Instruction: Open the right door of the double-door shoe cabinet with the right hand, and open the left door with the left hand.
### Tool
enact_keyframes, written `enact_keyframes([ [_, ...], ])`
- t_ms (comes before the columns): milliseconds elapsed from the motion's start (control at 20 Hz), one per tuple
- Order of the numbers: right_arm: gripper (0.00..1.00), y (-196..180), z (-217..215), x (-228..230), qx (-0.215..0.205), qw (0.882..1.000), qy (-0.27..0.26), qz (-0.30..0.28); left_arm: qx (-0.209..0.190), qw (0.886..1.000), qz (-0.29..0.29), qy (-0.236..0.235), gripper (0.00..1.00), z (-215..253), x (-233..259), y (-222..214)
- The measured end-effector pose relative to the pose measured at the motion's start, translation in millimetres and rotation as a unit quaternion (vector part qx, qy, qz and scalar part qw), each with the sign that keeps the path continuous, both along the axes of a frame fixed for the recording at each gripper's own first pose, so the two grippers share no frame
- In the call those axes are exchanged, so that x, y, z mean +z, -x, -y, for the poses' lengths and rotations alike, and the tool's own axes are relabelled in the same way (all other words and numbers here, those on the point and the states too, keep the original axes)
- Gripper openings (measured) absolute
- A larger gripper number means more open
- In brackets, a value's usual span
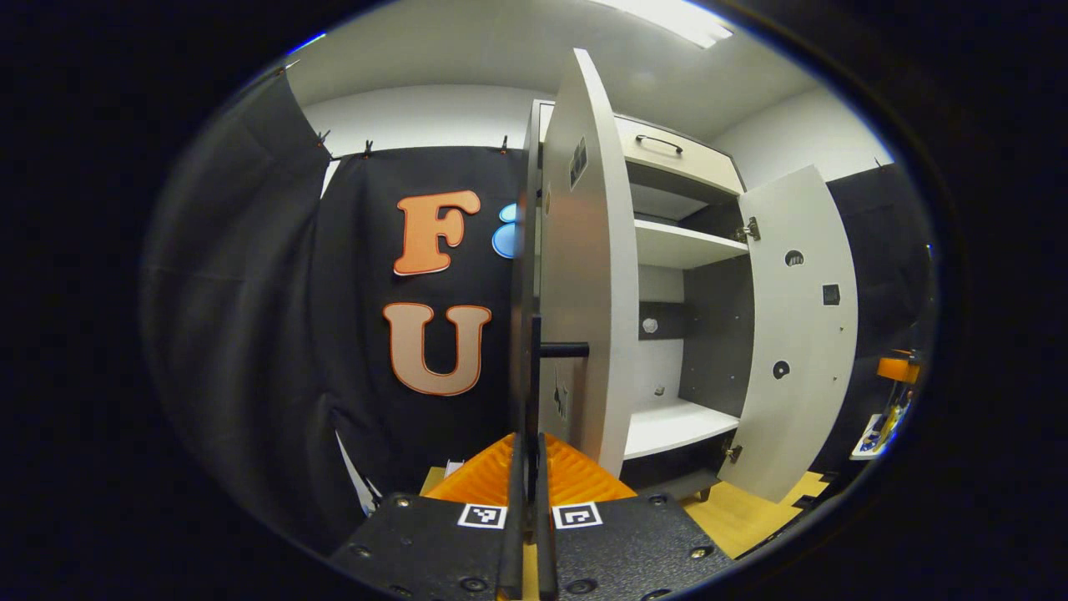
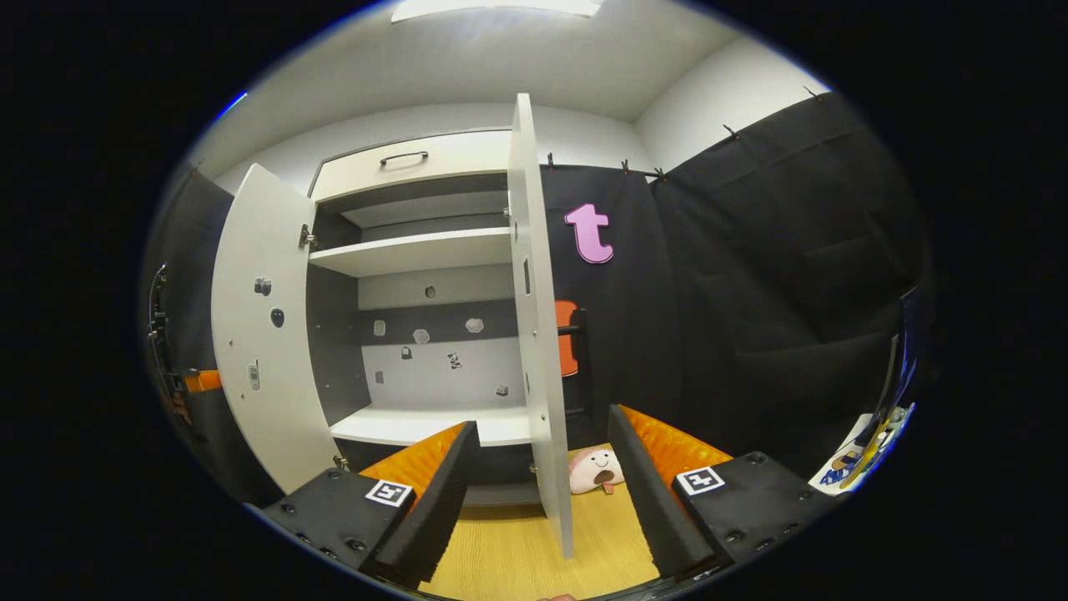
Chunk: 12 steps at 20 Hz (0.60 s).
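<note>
shoe cabinet (image 2: 417,250): both doors stand open.
left gripper (image 1: 527,467): fingers clamped on left door handle (image 1: 534,367), holding it swung out.
right gripper (image 2: 542,492): fingers apart, straddling right door (image 2: 534,334) edge, released.

White walls (image 2: 709,100) and ceiling (image 2: 501,58); ceiling light panel (image 1: 667,18) lit. Black cloth (image 2: 751,275) draped across booth walls. Light wood-look floor (image 2: 517,542). Small plush toy (image 2: 594,470), possibly, on floor.
</note>
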State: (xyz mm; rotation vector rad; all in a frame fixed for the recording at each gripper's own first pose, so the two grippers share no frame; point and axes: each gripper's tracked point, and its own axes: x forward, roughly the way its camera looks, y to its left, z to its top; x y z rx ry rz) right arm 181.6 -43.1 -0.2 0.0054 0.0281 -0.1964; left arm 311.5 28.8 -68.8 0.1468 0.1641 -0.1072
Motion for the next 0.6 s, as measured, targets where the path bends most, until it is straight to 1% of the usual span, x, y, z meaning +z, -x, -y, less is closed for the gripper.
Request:
enact_keyframes([
  [100, 0.99, 0, 2, 4, 0.009, 1.000, 0.011, 0.007, 0.012, 1.000, 0.008, 0.001, 0.05, 2, 4, 7],
  [200, 0.99, 1, 3, 11, 0.015, 1.000, 0.011, 0.014, 0.007, 1.000, 0.020, 0.009, 0.00, 13, 10, 15],
  [250, 0.98, 3, 3, 12, 0.019, 1.000, 0.006, 0.014, 0.002, 1.000, 0.025, 0.014, 0.03, 19, 12, 18],
  [400, 0.98, 9, 4, 17, 0.035, 0.999, -0.002, 0.019, -0.012, 0.999, 0.034, 0.035, 0.03, 46, 15, 24],
  [450, 0.98, 9, 7, 21, 0.038, 0.999, -0.001, 0.022, -0.017, 0.998, 0.032, 0.043, 0.10, 56, 14, 29],
  [500, 0.98, 12, 10, 23, 0.042, 0.999, -0.001, 0.022, -0.017, 0.998, 0.030, 0.051, 0.03, 63, 11, 32],
  [550, 0.98, 15, 12, 25, 0.048, 0.999, -0.002, 0.021, -0.011, 0.998, 0.030, 0.056, 0.10, 67, 10, 37],
  [600, 0.98, 19, 12, 26, 0.059, 0.998, -0.002, 0.021, -0.009, 0.998, 0.031, 0.063, 0.10, 74, 10, 40],
])
